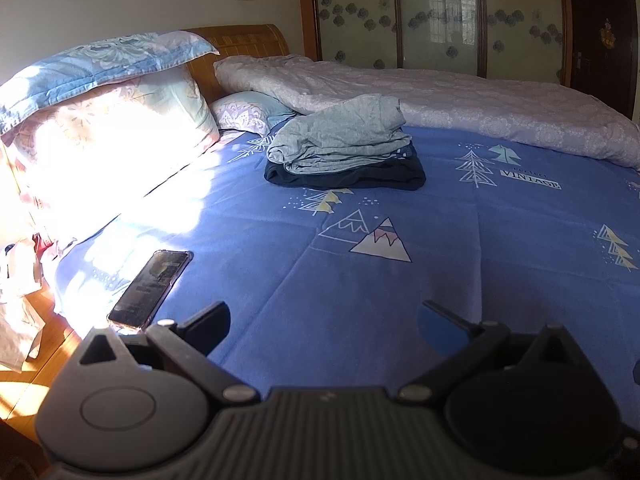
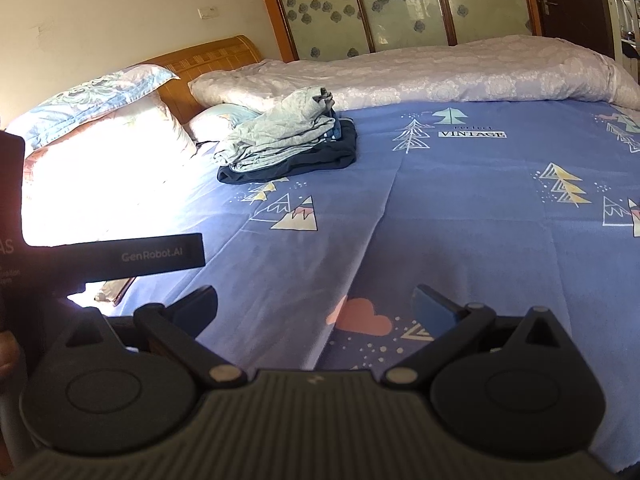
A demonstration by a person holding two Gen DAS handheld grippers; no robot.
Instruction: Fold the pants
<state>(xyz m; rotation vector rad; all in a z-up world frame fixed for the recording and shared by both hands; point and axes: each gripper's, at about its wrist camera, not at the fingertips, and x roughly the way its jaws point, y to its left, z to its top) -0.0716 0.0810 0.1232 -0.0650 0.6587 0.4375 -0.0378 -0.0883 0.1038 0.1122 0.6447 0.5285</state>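
Hiding dark pants (image 1: 352,176): grey garment (image 1: 340,140).

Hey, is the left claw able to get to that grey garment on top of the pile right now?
Probably yes. The left claw is open and empty, and only bare blue sheet lies between it and the grey garment; the phone sits off to its side.

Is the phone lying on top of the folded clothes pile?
No, the phone lies on the blue sheet near the bed's edge, apart from the clothes pile.
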